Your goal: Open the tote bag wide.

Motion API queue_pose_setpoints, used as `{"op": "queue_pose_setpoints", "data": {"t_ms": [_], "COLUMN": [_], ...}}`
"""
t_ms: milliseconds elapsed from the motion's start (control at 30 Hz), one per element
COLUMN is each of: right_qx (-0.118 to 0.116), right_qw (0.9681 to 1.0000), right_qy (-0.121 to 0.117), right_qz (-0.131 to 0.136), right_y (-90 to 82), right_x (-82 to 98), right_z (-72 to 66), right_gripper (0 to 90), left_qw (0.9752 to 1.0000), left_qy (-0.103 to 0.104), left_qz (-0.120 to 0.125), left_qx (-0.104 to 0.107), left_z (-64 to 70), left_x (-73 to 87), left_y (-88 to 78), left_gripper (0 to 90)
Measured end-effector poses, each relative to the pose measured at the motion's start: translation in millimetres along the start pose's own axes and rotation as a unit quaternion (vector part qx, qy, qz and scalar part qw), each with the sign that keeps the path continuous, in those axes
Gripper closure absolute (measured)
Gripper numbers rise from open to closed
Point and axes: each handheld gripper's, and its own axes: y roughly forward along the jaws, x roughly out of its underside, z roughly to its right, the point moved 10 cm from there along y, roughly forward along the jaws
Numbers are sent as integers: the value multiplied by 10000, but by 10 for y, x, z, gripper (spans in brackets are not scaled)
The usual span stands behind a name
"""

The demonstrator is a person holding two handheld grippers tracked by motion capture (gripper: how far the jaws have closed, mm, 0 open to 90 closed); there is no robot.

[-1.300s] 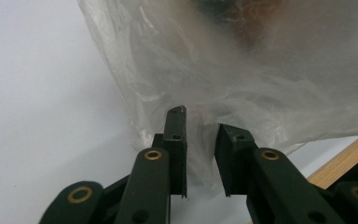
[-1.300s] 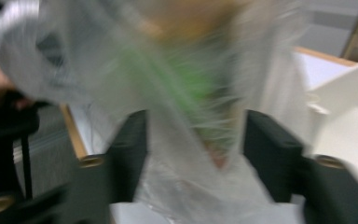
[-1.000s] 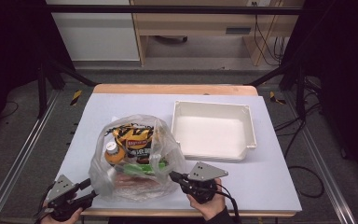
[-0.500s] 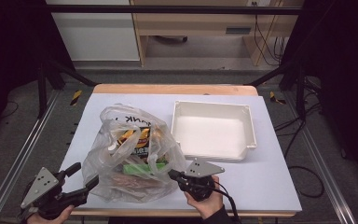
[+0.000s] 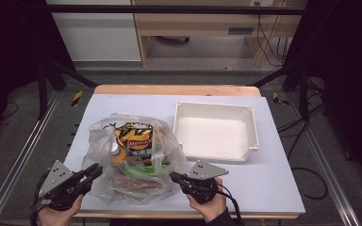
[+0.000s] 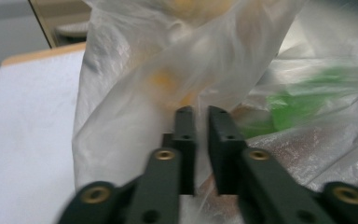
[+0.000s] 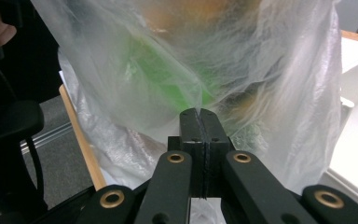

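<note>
- Clear plastic bag (image 5: 134, 160) sits on the near left part of the white worktop (image 5: 273, 179), bulging with snack packets: an orange-and-yellow one up top, something green and something brown lower down.
- Left tongs (image 5: 93, 170) at the bag's near left edge. From the left gripper view (image 6: 201, 114) the jaws have just been closing; a narrow gap shows between them, with bag film bunched right at the tips. Cannot tell whether the film is actually pinched.
- Right tongs (image 5: 174, 177) at the bag's near right edge. From the right gripper view (image 7: 199, 116) the jaws are pressed together, a pleat of the film caught at their tips and pulled taut.
- White tray (image 5: 252, 141) just beside the bag to the right, farther back on the worktop.
- A hand (image 5: 207, 207) grips each tool at the worktop's near edge.
</note>
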Motion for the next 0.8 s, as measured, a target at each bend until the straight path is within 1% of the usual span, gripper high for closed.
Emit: {"op": "queue_pose_setpoints", "data": {"t_ms": [33,67,133,167,267,300,367,433,467,500,533,600,633,733,800], "right_qx": [-12,-15,-51,-50,-63,-51,-28,-33,-17,-4,78,132,157,236,328], "right_qw": [10000,10000,9999,9999,9996,9995,9991,9983,9979,9977,9973,9962,9956,9940,9933], "right_qy": [-4,4,81,88,230,269,377,496,547,553,550,632,683,769,761], "right_qz": [-9,-18,-42,-52,-120,-150,-213,-288,-341,-382,-482,-580,-626,-744,-806], "right_y": [-15,-32,-77,-88,-150,-158,-164,-142,-116,-99,-64,-27,-9,33,70], "right_x": [11,26,80,96,220,253,337,407,444,464,503,548,573,632,659], "right_z": [-6,-9,-16,-13,13,24,62,95,108,114,136,164,181,223,261], "right_gripper": [900,900,900,900,900,900,900,900,900,900,900,900,900,900,900], "left_qw": [10000,10000,9999,9997,9988,9981,9968,9946,9941,9930,9925,9901,9885,9863,9856], "left_qy": [-13,-52,-105,-132,-236,-278,-338,-365,-344,-374,-396,-495,-527,-509,-505], "left_qz": [-14,-29,-99,-185,-419,-549,-715,-957,-1020,-1109,-1144,-1296,-1396,-1547,-1592], "left_qx": [-2,12,27,16,92,100,136,149,142,132,139,194,234,255,271], "left_z": [-5,-6,-14,-27,-32,-36,-37,-41,-49,-63,-68,-87,-83,-84,-90], "left_x": [17,40,90,155,362,472,616,767,805,868,889,983,1039,1113,1138], "left_y": [-8,-24,-37,-40,-9,18,62,115,130,166,179,239,269,309,327], "left_gripper": [879,896,900,900,900,900,900,900,900,900,900,900,900,900,900]}}
